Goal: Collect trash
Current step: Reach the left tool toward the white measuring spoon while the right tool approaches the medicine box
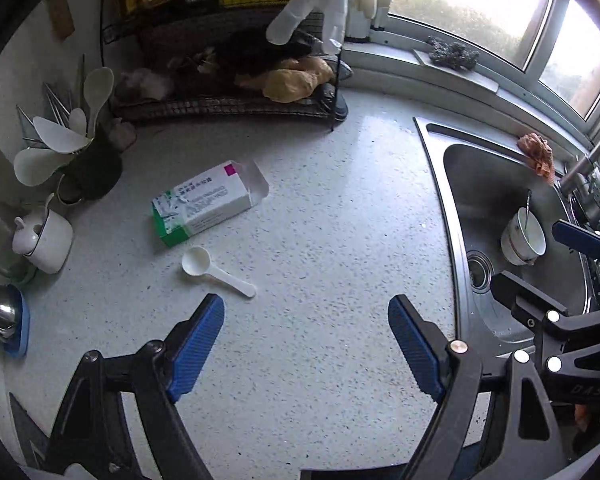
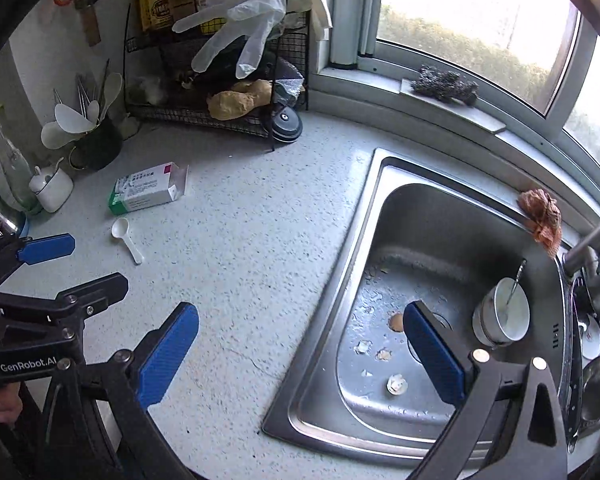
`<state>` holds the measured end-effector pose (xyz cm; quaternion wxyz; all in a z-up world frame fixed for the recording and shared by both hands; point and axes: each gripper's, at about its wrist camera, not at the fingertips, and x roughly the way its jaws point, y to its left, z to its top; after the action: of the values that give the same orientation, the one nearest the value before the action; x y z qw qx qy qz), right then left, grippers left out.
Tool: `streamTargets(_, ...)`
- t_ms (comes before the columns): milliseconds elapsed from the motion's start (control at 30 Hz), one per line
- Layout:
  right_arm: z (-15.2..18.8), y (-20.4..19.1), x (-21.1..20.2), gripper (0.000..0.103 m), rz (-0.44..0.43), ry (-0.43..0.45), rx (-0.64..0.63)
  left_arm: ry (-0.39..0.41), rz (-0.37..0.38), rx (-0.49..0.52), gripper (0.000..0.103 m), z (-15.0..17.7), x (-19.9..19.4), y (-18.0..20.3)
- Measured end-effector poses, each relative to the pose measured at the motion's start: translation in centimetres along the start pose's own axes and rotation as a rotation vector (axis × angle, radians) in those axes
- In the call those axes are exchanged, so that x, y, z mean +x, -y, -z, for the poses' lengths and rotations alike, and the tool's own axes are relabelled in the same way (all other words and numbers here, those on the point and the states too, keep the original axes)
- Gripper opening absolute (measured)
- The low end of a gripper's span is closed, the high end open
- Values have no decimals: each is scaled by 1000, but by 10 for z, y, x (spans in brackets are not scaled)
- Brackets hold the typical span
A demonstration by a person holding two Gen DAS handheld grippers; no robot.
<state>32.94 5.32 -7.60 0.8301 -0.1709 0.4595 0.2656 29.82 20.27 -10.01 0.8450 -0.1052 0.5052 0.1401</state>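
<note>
An opened white and green carton [image 1: 208, 202] lies on its side on the speckled counter [image 1: 320, 240], with a white plastic scoop [image 1: 216, 270] just in front of it. Both also show in the right wrist view, the carton [image 2: 148, 192] and the scoop [image 2: 127, 239]. Eggshell bits [image 2: 396, 383] and food scraps lie in the steel sink [image 2: 380, 224]. My left gripper [image 1: 306, 344] is open and empty above the counter, short of the scoop. My right gripper [image 2: 300, 354] is open and empty, straddling the sink's left rim.
A wire rack [image 1: 228, 60] with boxes and hanging gloves stands at the back. A utensil holder [image 1: 88, 164] and a white jar [image 1: 46, 240] stand at the left. A cup with a spoon [image 2: 504, 316] sits in the sink, and an orange rag [image 2: 542, 220] hangs on its far rim.
</note>
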Motion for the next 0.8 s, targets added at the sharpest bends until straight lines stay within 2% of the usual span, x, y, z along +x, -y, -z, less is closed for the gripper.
streamTargets(200,-44,-46,29,102,-57,-13,-139,11,-51,-124,83,-16,3,-61)
streamTargets(400,-79,-90,62,102,-128,-42,-271,-29,-94,-279,83,-13,18,-111)
streamTargets(600,-104,-133,98,102,-206,-89,-456,-69,-150,-375,83,-7,32,-147)
streamTargets(800,-118,-160,128,102,-280,-128,-588,-115,-161,-433,83,-4,55,-171)
